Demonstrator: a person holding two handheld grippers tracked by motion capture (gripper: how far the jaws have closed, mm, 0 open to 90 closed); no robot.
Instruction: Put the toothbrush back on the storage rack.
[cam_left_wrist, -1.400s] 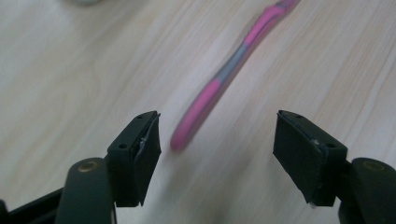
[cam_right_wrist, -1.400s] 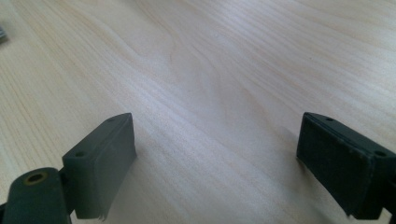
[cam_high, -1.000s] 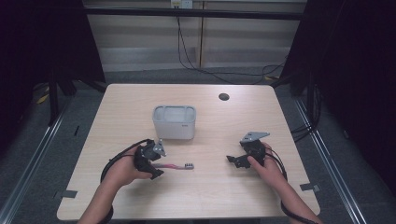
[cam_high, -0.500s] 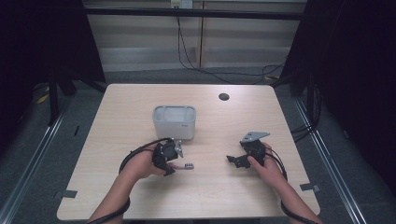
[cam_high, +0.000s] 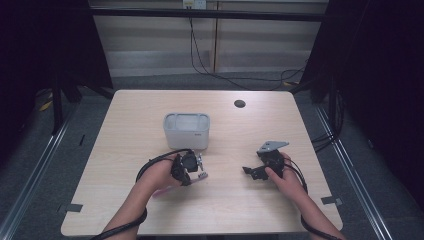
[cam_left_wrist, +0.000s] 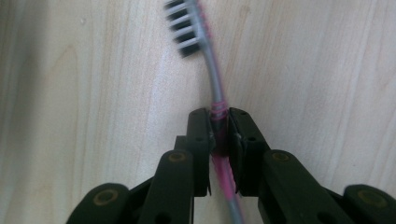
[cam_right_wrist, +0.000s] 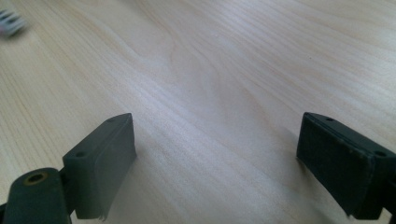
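A toothbrush (cam_left_wrist: 212, 79) with a grey and pink handle and dark-and-white bristles lies on the wooden table. My left gripper (cam_left_wrist: 218, 116) is shut on its handle just below the neck; its jaws have just been closing, with the handle between them. In the high view the left gripper (cam_high: 192, 167) sits at the table's front middle, the brush head (cam_high: 202, 175) poking out to its right and the pink handle (cam_high: 165, 190) trailing under the hand. My right gripper (cam_high: 248, 171) rests to the right, apart from the brush. Its jaws (cam_right_wrist: 215, 154) stand open over bare wood.
A grey rectangular container (cam_high: 186, 131) stands just behind the left gripper. A small dark round hole (cam_high: 239, 103) marks the table's far side. Cables trail from both grippers along the forearms. A dark floor surrounds the table (cam_high: 125, 220).
My left gripper has slid right along the toothbrush towards its head and its jaws have closed on the handle. The right gripper has stayed in place.
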